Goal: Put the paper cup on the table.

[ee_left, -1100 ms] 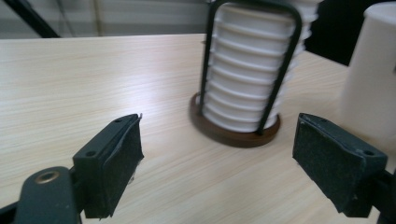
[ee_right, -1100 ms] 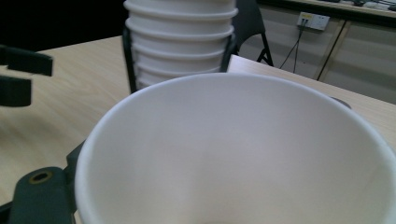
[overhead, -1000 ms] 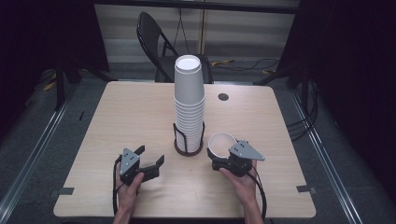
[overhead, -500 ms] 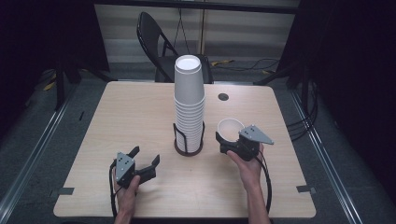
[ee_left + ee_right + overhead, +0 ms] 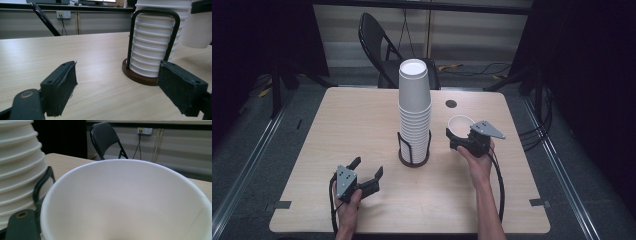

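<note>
Jaws of the left gripper [image 5: 368,176] stand spread wide with bare wood between them, low over the tabletop [image 5: 357,125] near its front left corner; its own view looks across the grain toward the stack's base. Clamped in the right gripper [image 5: 455,138] is a single white paper cup [image 5: 460,125], mouth up, held off the surface just right of the tall cup stack [image 5: 414,110], toward the right edge. From the right gripper view the cup's open rim [image 5: 125,195] hides the jaws themselves, so how deep they bite is hard to judge. That stack sits inverted in a black wire holder [image 5: 413,149] on a round dark base, at the middle of the tabletop. Pale wood-grain laminate covers the surface; a small dark disc [image 5: 451,104] lies near the far edge. Behind stands a black folding chair [image 5: 379,45], with cables on the grey floor and a wall socket [image 5: 63,14] beyond.
</note>
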### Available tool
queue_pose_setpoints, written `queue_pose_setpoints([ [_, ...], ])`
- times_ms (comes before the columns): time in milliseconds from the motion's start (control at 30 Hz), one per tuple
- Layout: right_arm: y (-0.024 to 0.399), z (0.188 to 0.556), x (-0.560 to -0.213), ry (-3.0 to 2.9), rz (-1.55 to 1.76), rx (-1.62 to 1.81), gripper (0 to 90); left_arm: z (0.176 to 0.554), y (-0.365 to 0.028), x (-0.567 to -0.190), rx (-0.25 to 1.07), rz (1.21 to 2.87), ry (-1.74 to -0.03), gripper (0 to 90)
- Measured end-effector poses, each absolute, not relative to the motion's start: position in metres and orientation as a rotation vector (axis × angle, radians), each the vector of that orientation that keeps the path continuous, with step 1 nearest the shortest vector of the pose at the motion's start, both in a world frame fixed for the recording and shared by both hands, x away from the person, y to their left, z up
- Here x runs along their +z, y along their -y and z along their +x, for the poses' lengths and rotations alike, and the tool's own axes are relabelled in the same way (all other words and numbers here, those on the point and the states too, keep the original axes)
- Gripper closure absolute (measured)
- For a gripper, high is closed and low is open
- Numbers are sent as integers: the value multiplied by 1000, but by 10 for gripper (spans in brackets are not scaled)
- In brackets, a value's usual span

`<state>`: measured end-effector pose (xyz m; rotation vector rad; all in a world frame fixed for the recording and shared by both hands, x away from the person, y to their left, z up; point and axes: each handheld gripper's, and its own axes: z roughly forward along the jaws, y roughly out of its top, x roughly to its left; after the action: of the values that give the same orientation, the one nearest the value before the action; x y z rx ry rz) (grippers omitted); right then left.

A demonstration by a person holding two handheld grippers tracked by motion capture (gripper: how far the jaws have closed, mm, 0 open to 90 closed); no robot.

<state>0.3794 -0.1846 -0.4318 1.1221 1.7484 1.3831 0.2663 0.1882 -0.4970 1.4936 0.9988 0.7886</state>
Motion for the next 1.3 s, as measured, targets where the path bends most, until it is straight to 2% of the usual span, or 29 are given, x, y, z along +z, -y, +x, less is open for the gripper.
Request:
queue_pose_setpoints([
  [200, 184, 406, -443, -1752, 1174, 1384, 137, 265, -188, -497, 797, 1488, -988, 159],
  [633, 176, 422, -466, -1759, 1236, 1380, 130, 264, -188, -497, 804, 1488, -986, 160],
  [1300, 173, 413, -472, -1816, 1206, 1323, 107, 264, -188, -497, 806, 1490, -983, 165],
])
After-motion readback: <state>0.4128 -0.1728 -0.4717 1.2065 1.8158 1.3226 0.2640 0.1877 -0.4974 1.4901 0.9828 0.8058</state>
